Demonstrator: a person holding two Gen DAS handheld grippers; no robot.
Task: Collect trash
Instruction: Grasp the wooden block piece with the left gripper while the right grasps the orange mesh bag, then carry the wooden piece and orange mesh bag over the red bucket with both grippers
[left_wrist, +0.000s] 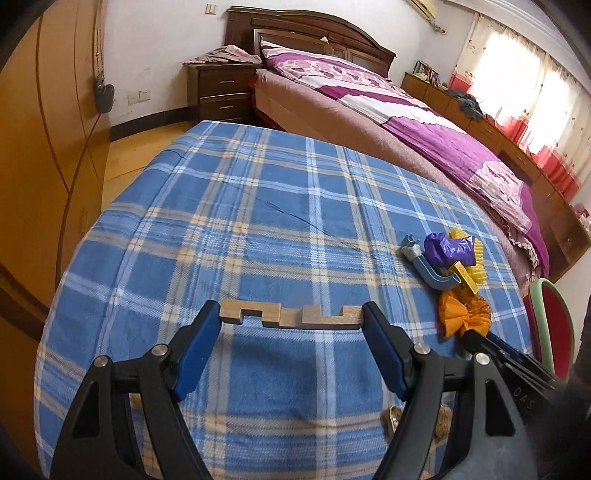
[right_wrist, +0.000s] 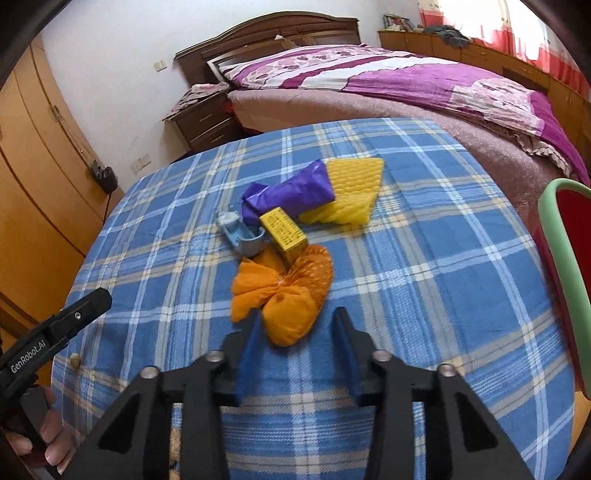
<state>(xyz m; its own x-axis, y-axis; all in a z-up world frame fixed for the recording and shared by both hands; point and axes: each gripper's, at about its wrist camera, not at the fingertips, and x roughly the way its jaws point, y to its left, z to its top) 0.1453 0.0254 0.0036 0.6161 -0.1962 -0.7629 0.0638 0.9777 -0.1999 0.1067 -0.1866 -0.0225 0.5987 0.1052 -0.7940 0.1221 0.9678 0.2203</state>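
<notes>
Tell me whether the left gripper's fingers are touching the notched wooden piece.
Touching. The left wrist view shows the left gripper with a blue finger pressed against each end of the notched wooden piece, lifted above the plaid cloth.

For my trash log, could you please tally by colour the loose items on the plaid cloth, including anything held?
Orange: 1, bag
Purple: 1, bag
Yellow: 2, foam net and small box
Blue: 1, plastic piece
Wood: 1, notched block held in the left gripper
Total: 6
</notes>
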